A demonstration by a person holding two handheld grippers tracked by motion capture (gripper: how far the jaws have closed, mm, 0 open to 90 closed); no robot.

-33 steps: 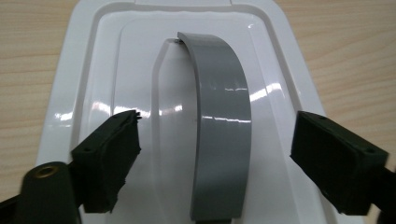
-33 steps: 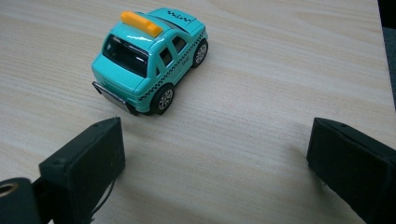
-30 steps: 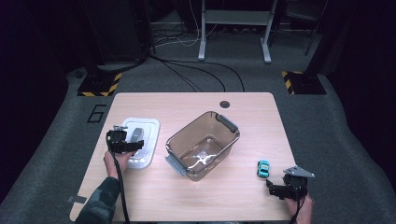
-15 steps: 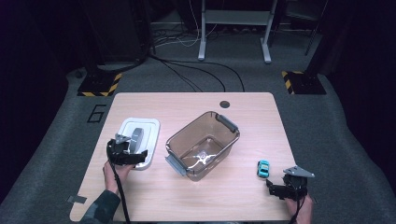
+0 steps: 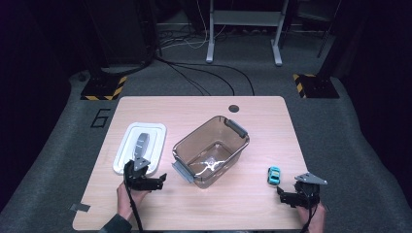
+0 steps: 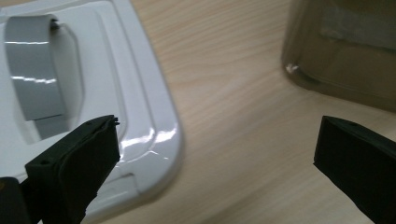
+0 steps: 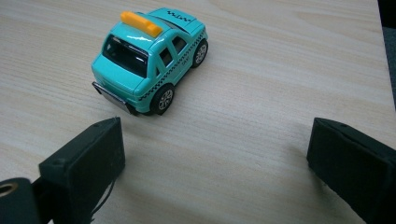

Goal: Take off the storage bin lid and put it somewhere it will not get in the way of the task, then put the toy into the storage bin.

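Observation:
A white lid (image 5: 141, 145) with a grey handle (image 6: 32, 74) lies flat on the table's left side. My left gripper (image 5: 145, 177) hovers just off the lid's near right corner (image 6: 154, 149). Its jaws have just been opening and now stand open (image 6: 217, 135) with only bare wood between them. A clear plastic bin (image 5: 211, 150) with grey handles stands empty mid-table, and its corner (image 6: 345, 46) is ahead on the right. A teal toy taxi (image 5: 274, 174) sits near the right front. My right gripper (image 5: 299, 191) is open (image 7: 215, 135) just behind the taxi (image 7: 149, 60), apart from it.
The wooden table (image 5: 252, 213) has a dark round hole (image 5: 234, 108) near its far edge. Grey tape (image 5: 79, 208) marks the near left corner. Cables and stand legs lie on the grey floor beyond.
My left gripper has drawn back from over the lid toward the near edge and slightly right, leaving the lid flat on the table. The right gripper and taxi have not moved.

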